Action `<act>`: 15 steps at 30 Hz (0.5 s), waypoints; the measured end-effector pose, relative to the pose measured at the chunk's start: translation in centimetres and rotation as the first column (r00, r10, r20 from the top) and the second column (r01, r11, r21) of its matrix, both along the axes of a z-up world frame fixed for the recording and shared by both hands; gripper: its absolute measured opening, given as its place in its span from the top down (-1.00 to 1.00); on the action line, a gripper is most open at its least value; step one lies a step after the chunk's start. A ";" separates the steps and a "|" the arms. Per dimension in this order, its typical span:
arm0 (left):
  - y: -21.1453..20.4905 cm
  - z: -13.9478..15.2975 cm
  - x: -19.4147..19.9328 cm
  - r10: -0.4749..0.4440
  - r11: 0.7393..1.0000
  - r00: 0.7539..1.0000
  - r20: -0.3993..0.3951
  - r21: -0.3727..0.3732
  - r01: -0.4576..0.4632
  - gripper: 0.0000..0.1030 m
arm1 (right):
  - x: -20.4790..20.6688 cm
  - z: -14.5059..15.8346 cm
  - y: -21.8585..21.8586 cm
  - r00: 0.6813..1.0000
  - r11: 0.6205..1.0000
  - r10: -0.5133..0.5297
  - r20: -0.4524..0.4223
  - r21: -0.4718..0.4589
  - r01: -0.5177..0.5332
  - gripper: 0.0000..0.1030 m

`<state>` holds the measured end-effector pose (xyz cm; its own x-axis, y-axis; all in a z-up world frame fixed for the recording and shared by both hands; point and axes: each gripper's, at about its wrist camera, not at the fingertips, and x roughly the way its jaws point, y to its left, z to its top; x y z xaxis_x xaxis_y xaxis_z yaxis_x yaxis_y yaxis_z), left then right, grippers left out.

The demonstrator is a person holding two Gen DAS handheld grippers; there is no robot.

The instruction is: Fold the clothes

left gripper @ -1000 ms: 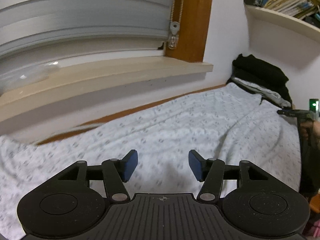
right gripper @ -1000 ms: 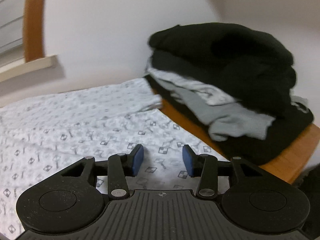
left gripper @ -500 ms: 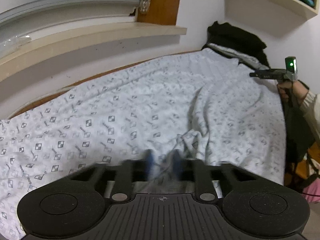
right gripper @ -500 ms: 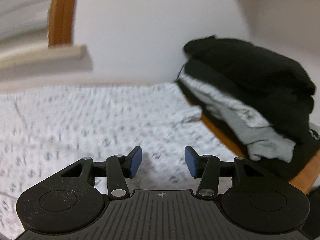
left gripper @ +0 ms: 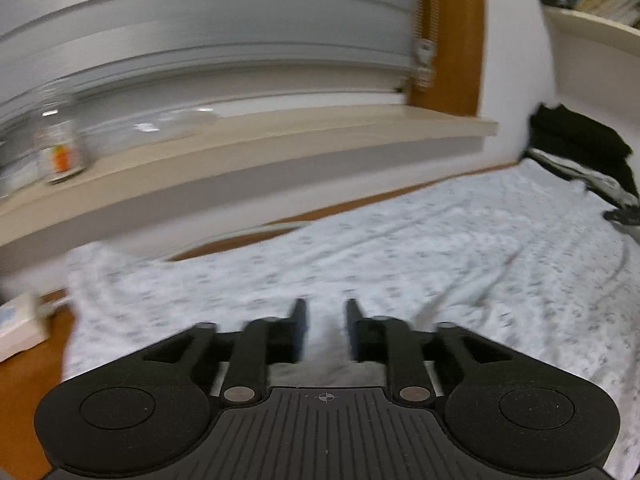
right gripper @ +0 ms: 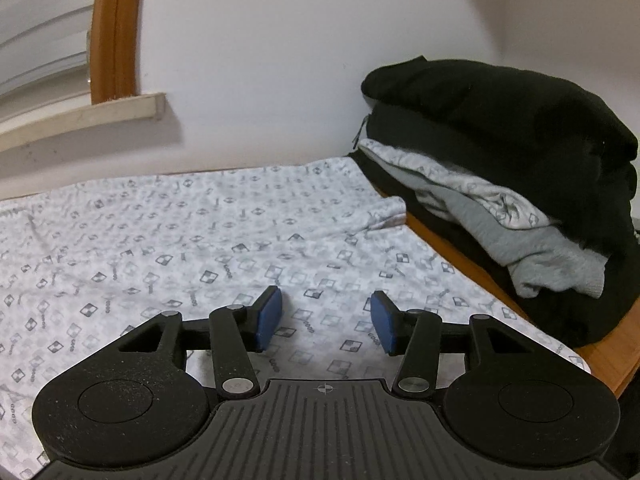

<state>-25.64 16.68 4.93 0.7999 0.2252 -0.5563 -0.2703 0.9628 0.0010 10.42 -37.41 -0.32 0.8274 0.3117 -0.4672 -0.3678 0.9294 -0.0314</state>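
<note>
White walls, a wooden-framed window with blinds (left gripper: 200, 40) and a pale sill (left gripper: 248, 148) back the wooden surface (right gripper: 472, 268) on which a white patterned garment (right gripper: 180, 240) lies spread flat. Over it the left gripper (left gripper: 326, 326), which half a second ago was nearly shut, is parting its jaws with nothing caught between its blue pads, a blurred jar (left gripper: 60, 152) on the sill beyond. Farther right, the right gripper (right gripper: 325, 318) hovers half open and empty above the same cloth, as before, with a pile of black and grey clothes (right gripper: 512, 168) stacked at the far right.
</note>
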 end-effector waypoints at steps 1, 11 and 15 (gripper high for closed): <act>0.7 0.1 -1.1 0.019 1.000 1.000 -0.003 -0.005 -0.019 0.22 | 0.0 0.0 0.0 1.000 1.000 0.000 0.000 0.000 0.000 0.02; 4.4 -0.1 -12.3 0.148 0.986 0.987 -0.056 -0.074 -0.152 -0.30 | -0.1 0.0 0.0 1.000 1.000 -0.004 0.006 0.002 0.004 0.02; 2.7 -0.2 -15.7 0.151 0.984 0.987 -0.060 -0.081 -0.156 -0.38 | 0.0 0.0 -0.1 1.000 1.000 -0.013 -0.003 0.011 0.013 -0.01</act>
